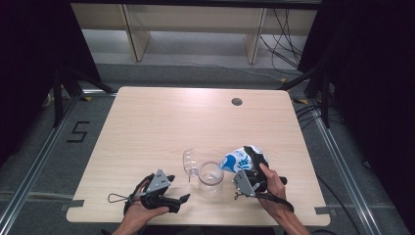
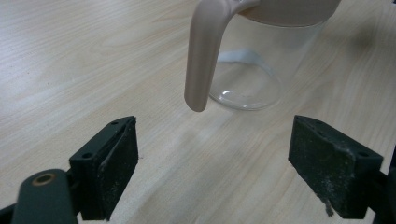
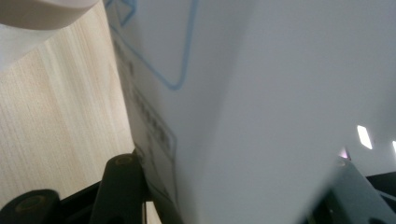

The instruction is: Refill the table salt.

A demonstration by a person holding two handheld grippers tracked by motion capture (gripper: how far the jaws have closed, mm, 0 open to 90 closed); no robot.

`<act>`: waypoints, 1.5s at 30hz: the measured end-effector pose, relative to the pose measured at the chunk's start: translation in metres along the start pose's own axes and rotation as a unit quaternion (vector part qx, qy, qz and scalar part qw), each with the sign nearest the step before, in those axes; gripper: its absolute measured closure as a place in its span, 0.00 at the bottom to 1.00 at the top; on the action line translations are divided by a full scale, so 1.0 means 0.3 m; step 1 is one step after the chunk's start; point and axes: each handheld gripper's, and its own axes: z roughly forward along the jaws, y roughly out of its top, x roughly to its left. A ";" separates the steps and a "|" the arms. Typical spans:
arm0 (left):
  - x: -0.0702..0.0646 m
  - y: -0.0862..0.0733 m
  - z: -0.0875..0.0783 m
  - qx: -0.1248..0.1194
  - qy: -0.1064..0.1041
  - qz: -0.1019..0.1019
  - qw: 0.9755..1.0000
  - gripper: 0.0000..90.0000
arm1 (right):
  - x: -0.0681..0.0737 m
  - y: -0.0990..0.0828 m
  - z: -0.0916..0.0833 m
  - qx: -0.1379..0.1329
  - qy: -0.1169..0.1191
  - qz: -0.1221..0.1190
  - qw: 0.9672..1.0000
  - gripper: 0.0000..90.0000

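A: left to right, landmark is the clear pitcher (image 1: 211, 177); go.

B: left claw (image 1: 182, 198) sits low on the bench (image 1: 161, 122), left of the pitcher and apart from it; the person's left hand (image 1: 139, 208) wraps its body; jaws stand wide with nothing between them; in the left gripper view the black pads (image 2: 119, 163) flank bare wood, and the pitcher's beige handle (image 2: 201, 60) hangs just ahead of the gap, untouched.

A: anything between that claw and the pitcher?

B: a clear lid (image 1: 190, 163), tipped up on edge, just beside the pitcher on its upper left; can't tell if it touches the rim.

A: pitcher itself?

B: upright on the bench near the front edge; see-through wall, beige collar at the top; looks empty, hard to be sure.

A: right of it?

B: a white-and-blue pouch (image 1: 239, 159) tilted over toward the pitcher, its lower corner at the pitcher's rim; the right claw (image 1: 254, 161) is clamped on the pouch from the right side, right hand (image 1: 271, 188) behind it; in the right gripper view the white pouch face with blue printed lines (image 3: 243, 93) lies pressed between the jaws, pitcher collar at top left.

A: farther off?

B: a dark round hole (image 1: 237, 102) in the bench, well beyond the pitcher, toward the far right.
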 end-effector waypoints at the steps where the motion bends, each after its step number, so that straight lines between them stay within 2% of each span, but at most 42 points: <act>1: 0.000 0.001 -0.002 0.005 0.001 0.001 1.000 0.17 | -0.005 0.002 0.000 -0.003 -0.004 -0.015 1.000 0.55; 2: 0.000 0.001 -0.001 0.004 0.001 0.000 1.000 0.17 | 0.001 0.000 -0.002 0.001 -0.002 0.004 1.000 0.55; 6: -0.001 0.001 -0.001 0.004 0.002 0.001 1.000 0.17 | 0.001 0.000 -0.004 0.004 -0.003 0.000 1.000 0.55; 9: 0.001 0.001 -0.001 0.005 0.001 0.009 1.000 0.17 | 0.000 0.000 -0.004 0.004 -0.005 -0.001 1.000 0.55; 13: -0.001 0.000 0.000 0.003 0.004 0.006 1.000 0.17 | 0.002 0.000 -0.004 0.005 -0.008 -0.001 1.000 0.55; 17: 0.002 0.001 -0.002 0.007 0.003 0.010 1.000 0.17 | 0.000 0.001 -0.007 0.004 -0.011 -0.008 1.000 0.55; 20: -0.001 0.000 0.000 0.003 0.004 0.005 1.000 0.17 | -0.003 -0.002 -0.001 -0.002 -0.014 -0.013 1.000 0.55; 25: -0.003 0.000 0.001 0.001 0.004 0.001 1.000 0.17 | -0.008 -0.001 -0.002 0.005 -0.020 -0.023 1.000 0.55; 26: -0.001 0.000 0.001 0.003 -0.001 0.002 1.000 0.17 | -0.005 0.000 0.000 0.001 -0.020 -0.017 1.000 0.55; 27: -0.002 0.001 -0.001 0.007 0.004 0.001 1.000 0.17 | -0.005 0.000 0.001 0.001 -0.019 -0.017 1.000 0.55; 31: -0.003 0.000 0.001 0.002 0.004 0.001 1.000 0.17 | -0.006 0.001 0.000 0.004 -0.024 -0.028 0.999 0.55; 32: -0.001 0.000 0.000 0.004 0.005 0.005 1.000 0.17 | -0.011 0.003 0.000 0.003 -0.026 -0.043 0.999 0.56; 33: -0.002 0.000 0.000 0.004 0.004 0.005 1.000 0.17 | -0.006 0.001 0.001 0.004 -0.023 -0.033 0.999 0.56; 34: -0.005 -0.002 0.002 0.001 0.003 -0.004 1.000 0.17 | -0.009 -0.001 0.004 -0.004 -0.023 -0.043 0.999 0.56; 35: -0.004 -0.001 0.001 0.003 0.005 -0.001 1.000 0.17 | -0.002 0.003 -0.002 0.004 -0.026 -0.034 0.999 0.56; 36: -0.003 0.000 -0.001 0.007 0.005 -0.001 1.000 0.17 | -0.006 0.004 0.001 -0.001 -0.029 -0.048 0.998 0.56; 37: -0.001 0.000 -0.001 0.007 0.003 0.002 1.000 0.17 | -0.003 0.002 0.002 -0.004 -0.027 -0.047 0.999 0.56; 39: 0.000 0.001 0.000 0.003 0.003 0.007 1.000 0.17 | -0.002 0.007 0.000 -0.001 -0.031 -0.062 0.998 0.56; 41: -0.005 -0.001 0.002 0.001 0.004 -0.003 1.000 0.17 | 0.000 0.004 0.004 -0.008 -0.027 -0.063 0.998 0.56; 43: -0.003 0.000 0.002 0.000 0.003 0.003 1.000 0.17 | 0.000 0.004 0.004 -0.009 -0.026 -0.065 0.997 0.56; 44: -0.003 -0.001 0.002 0.002 0.003 -0.001 1.000 0.17 | 0.000 0.004 0.004 -0.010 -0.027 -0.065 0.997 0.56; 45: -0.003 0.000 0.002 0.003 0.001 -0.001 1.000 0.17 | 0.006 0.006 0.001 -0.002 -0.029 -0.057 0.998 0.56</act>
